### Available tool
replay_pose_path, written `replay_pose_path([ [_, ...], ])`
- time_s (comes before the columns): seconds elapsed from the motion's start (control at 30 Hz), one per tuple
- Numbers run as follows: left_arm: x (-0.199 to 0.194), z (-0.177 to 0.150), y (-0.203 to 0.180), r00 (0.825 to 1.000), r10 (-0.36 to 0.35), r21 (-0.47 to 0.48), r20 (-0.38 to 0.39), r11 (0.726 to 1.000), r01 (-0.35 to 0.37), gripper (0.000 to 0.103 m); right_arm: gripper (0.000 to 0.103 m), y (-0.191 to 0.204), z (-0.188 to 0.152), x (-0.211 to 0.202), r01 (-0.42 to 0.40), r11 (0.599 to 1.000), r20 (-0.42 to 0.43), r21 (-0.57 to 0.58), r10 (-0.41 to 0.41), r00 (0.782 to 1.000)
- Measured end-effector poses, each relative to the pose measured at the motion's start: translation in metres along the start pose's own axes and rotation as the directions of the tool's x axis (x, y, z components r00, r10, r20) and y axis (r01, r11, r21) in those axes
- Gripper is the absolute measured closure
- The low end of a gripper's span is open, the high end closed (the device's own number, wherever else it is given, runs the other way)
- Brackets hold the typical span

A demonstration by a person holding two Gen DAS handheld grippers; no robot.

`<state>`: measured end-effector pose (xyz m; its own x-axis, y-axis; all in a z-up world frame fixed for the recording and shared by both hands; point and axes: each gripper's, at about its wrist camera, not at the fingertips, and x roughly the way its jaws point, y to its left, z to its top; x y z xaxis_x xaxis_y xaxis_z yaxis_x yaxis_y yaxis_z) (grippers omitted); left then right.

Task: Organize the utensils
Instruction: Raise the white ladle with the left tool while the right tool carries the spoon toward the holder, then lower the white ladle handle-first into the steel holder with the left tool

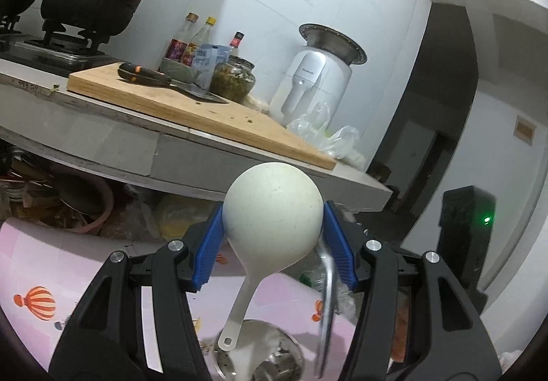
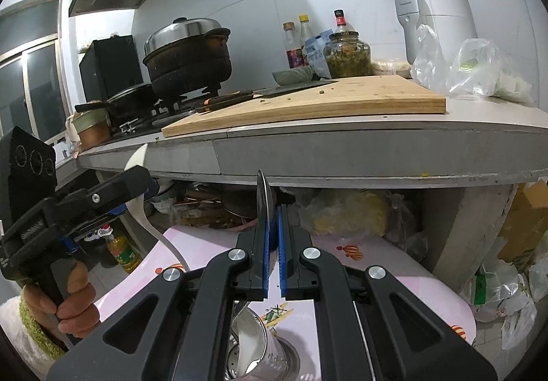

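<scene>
Your left tool (image 1: 273, 237) is spread about as wide as the white rice paddle (image 1: 272, 213) it's gripping: both blue pads (image 1: 211, 237) press on the sides of the round head. The paddle's head points up and away from the camera, and its long axis runs down toward you, so the handle end with the hole hangs just over the metal utensil holder (image 1: 274, 357) on the pink bench (image 1: 51, 264). A metal utensil (image 1: 327, 295) sits blurred beside the right pad; I can't tell if it touches it.

Your right tool (image 2: 273, 257) is pinched down to a narrow slot, holding a metal spoon (image 2: 263, 206) edge-on between the pads. The spoon's bowl sticks straight up past the fingertips, long axis vertical, and its handle drops toward the perforated holder (image 2: 274, 357) below. In that same view your left tool (image 2: 116, 196) shows at the left with the paddle's white handle (image 2: 161, 233) curving down.
</scene>
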<state>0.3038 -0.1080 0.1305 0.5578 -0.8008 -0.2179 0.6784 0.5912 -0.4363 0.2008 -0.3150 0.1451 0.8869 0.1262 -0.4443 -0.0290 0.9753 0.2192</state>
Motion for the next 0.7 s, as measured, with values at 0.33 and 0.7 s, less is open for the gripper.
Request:
replay_pose_path([
  [0.33, 0.011, -0.018, -0.003, 0.999, -0.026, -0.007, -0.031, 1.000, 0.026, 0.049, 0.098, -0.004, -0.012, 0.012, 0.002, 1.000, -0.029, 0.015, -0.002, 1.000],
  [0.7, 0.018, -0.051, 0.010, 0.996, 0.003, 0.009, -0.095, 1.000, -0.002, 0.048, 0.098, 0.000, -0.028, 0.022, 0.015, 1.000, -0.066, -0.027, -0.017, 0.998],
])
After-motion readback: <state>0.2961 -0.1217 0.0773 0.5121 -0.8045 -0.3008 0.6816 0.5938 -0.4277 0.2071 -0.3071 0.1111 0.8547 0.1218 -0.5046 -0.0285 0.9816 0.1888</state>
